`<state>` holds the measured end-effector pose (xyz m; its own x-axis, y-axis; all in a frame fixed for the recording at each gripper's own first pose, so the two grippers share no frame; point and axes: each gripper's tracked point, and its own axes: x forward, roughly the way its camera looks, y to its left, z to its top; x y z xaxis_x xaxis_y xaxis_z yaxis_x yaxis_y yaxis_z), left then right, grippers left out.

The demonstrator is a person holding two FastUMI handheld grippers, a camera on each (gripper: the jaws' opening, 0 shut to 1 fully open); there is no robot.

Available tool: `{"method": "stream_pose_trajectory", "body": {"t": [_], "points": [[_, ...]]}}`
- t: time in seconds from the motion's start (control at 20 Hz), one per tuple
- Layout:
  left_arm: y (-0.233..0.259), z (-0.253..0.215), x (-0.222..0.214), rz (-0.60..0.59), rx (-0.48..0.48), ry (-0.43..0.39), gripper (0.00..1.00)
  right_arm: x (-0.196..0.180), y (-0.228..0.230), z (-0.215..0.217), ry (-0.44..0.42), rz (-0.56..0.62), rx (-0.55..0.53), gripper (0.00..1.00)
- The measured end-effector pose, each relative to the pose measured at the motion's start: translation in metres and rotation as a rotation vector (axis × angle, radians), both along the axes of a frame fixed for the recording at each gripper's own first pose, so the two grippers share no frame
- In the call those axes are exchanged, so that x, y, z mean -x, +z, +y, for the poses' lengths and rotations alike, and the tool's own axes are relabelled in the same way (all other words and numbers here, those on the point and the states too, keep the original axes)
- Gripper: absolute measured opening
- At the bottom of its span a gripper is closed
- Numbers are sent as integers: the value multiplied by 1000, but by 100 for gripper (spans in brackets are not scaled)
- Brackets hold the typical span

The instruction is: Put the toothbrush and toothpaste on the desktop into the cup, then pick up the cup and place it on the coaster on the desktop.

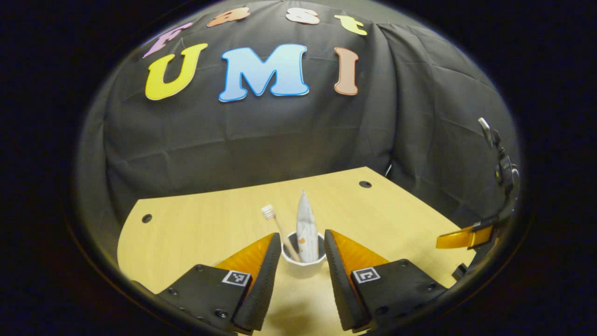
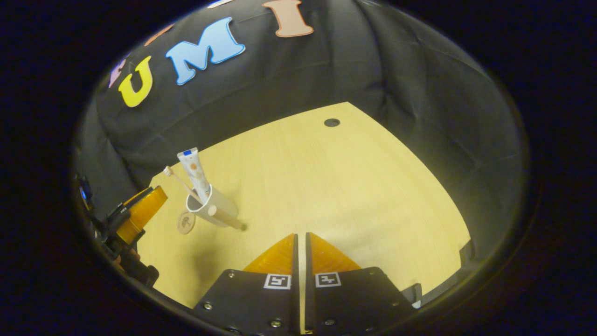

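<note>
Cup (image 1: pixel 303 263) between parted left jaws.

What things look made of

The worktop (image 1: pixel 196 228) looks like pale wood with a smooth, slightly shiny top and faint grain lines. The booth wall (image 1: pixel 261 135) is soft matt cloth with folds and creases. The cup (image 1: pixel 304 266) looks smooth and a bit glossy, like hard plastic or china; which one is hard to tell. The toothpaste (image 1: pixel 306 224) tube looks like smooth, shiny plastic. The toothbrush (image 1: pixel 280 228) has a thin matt handle that could be wood. The coaster (image 2: pixel 185 223) looks like thin flat wood. On the left claw (image 1: pixel 303 261) the fingers (image 1: pixel 261 284) have rough, ribbed inner faces and see-through shiny plastic backs.
</note>
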<state>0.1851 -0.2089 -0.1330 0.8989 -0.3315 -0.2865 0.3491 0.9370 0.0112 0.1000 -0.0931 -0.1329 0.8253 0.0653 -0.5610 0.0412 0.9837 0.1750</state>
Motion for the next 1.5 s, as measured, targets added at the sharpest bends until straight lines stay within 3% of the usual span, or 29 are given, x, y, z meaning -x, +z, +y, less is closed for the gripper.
{"method": "stream_pose_trajectory", "body": {"t": [0.35, 0.45, 0.55, 0.65, 0.75, 0.8, 0.85, 0.9, 1.05, 1.5], "points": [[-38, 83, 48, 87, -33, 107, 69, -20, 2, 51, 165, 41, 36, 8], [-48, 104, 60, 117, -45, 138, 73, -25, -3, 66, 215, 72, 56, 27], [-55, 125, 72, 139, -50, 164, 75, -30, -4, 77, 266, 92, 94, 30], [-61, 144, 82, 158, -55, 192, 76, -36, -6, 90, 325, 118, 149, 41], [-66, 164, 92, 175, -58, 226, 90, -43, -6, 95, 383, 144, 240, 47], [-68, 174, 97, 184, -57, 243, 90, -46, -7, 99, 418, 160, 286, 47], [-69, 183, 102, 192, -55, 260, 91, -50, -10, 103, 450, 177, 332, 41], [-73, 192, 106, 200, -53, 279, 91, -54, -11, 107, 478, 193, 373, 47], [-80, 219, 123, 226, -59, 347, 94, -68, -20, 118, 551, 238, 455, 46], [-100, 290, 169, 287, -34, 555, 94, -98, -47, 138, 689, 364, 620, 46]]}}
